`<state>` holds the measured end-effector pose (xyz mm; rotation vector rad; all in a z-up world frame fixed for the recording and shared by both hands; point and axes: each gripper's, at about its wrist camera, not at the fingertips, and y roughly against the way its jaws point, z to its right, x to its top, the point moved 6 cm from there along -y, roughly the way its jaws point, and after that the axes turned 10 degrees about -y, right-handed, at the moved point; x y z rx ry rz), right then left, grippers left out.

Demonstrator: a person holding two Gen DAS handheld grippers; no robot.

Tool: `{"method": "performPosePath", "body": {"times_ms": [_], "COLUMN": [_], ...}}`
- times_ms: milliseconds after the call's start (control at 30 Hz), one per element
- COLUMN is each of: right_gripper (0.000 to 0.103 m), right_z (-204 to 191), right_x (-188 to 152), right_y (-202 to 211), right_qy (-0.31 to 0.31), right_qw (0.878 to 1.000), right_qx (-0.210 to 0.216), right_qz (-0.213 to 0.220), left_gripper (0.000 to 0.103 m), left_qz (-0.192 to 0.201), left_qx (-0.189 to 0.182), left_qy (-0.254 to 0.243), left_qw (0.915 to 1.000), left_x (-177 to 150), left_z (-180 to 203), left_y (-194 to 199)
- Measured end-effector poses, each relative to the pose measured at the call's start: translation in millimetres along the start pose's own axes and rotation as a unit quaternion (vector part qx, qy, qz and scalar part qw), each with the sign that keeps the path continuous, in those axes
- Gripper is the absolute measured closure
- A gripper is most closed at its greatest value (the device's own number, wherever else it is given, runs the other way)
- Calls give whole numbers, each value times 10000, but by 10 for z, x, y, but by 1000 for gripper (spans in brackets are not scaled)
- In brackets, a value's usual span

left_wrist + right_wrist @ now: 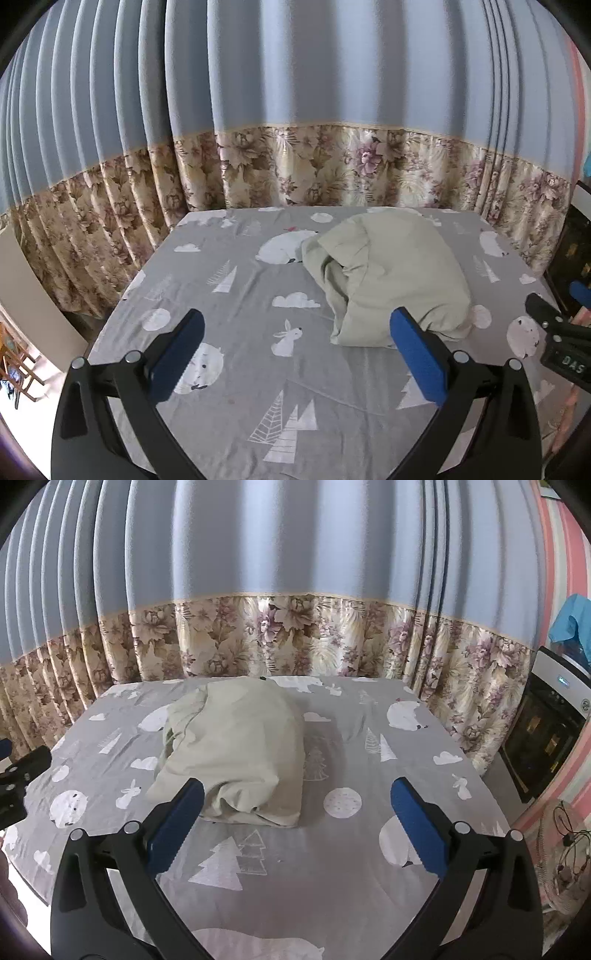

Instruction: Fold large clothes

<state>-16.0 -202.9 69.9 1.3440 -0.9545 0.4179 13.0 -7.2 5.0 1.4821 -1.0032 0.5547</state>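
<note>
Above the bed's near edge, I hold both grippers wide open and empty.

My left gripper [297, 354] hovers with its blue pads [417, 354] spread over the grey printed sheet [229, 332], nothing between them; my right gripper [297, 830] hangs the same way, jaws apart, and shows at the right border of the left wrist view [554, 325]. Beyond the fingertips, the pale green garment [240, 746] lies bunched in a loose, rumpled heap on the sheet, toward the far edge of the bed and well clear of both grippers. Behind the far edge hangs a blue curtain [295, 546] with a floral band [295, 638]. Past the bed's right edge stands a dark-fronted appliance [546, 727].
</note>
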Motion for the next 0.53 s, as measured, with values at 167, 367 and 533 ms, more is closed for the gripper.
{"method": "performPosePath", "body": {"times_ms": [167, 367, 533], "right_gripper": [3, 3, 3], "right_z": [8, 22, 21], "right_x": [-11, -7, -6], "right_y": [-39, -52, -76], "right_qy": [-5, -5, -9], "right_qw": [10000, 10000, 10000], "right_qx": [1, -9, -11], "right_qz": [-43, -37, -60], "left_gripper": [2, 2, 2], "left_qz": [2, -242, -217], "left_qx": [32, 87, 282], "left_qy": [0, -37, -77], "left_qw": [10000, 9997, 9993], "left_x": [5, -28, -24], "left_z": [15, 18, 3], "left_y": [38, -47, -61]}}
